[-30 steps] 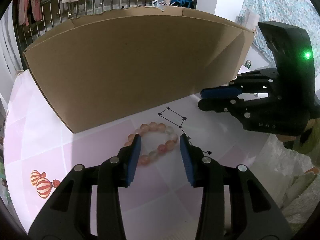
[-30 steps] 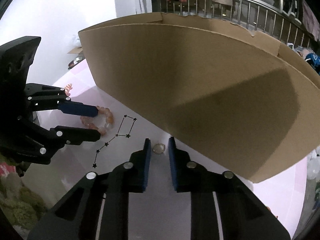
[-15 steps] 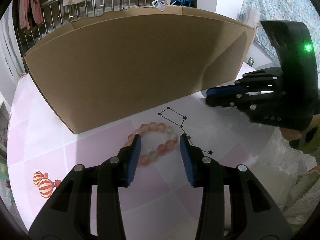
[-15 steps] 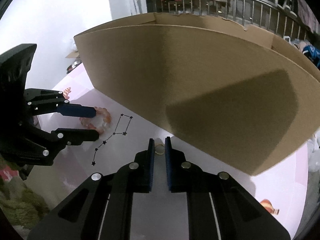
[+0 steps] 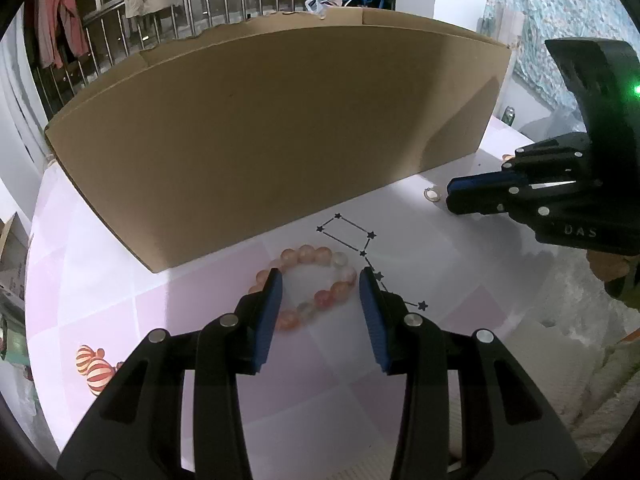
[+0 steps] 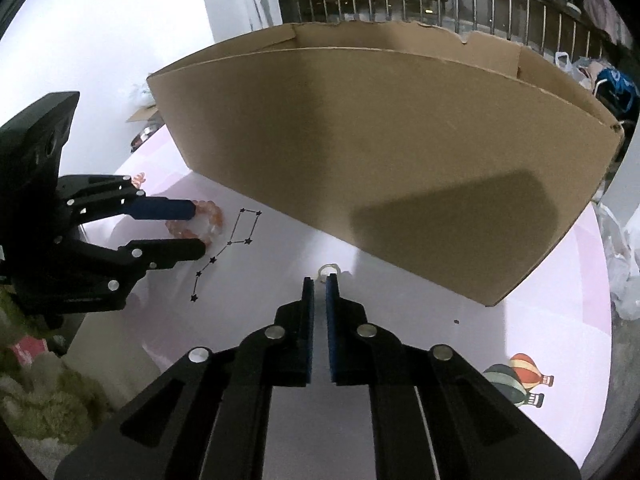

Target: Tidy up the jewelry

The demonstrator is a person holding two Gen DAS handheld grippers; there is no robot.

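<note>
Before both tongs stands a big cardboard box [image 5: 280, 128]; it closes the way forward and hides what is inside. Our left gripper [image 5: 320, 276] is half open and hangs over the bead bracelet [image 5: 336, 288], which lies on the table [image 5: 200, 320] between the fingers. The left finger covers some beads, so we cannot tell if it touches them. Our right gripper [image 6: 319, 280] shows only a narrow gap; its jaws have just been opening a little and nothing is between them. The small ring [image 6: 329, 269] lies just beyond its tips, near the box wall. A printed star figure [image 5: 352, 236] lies between the two tongs.
</note>
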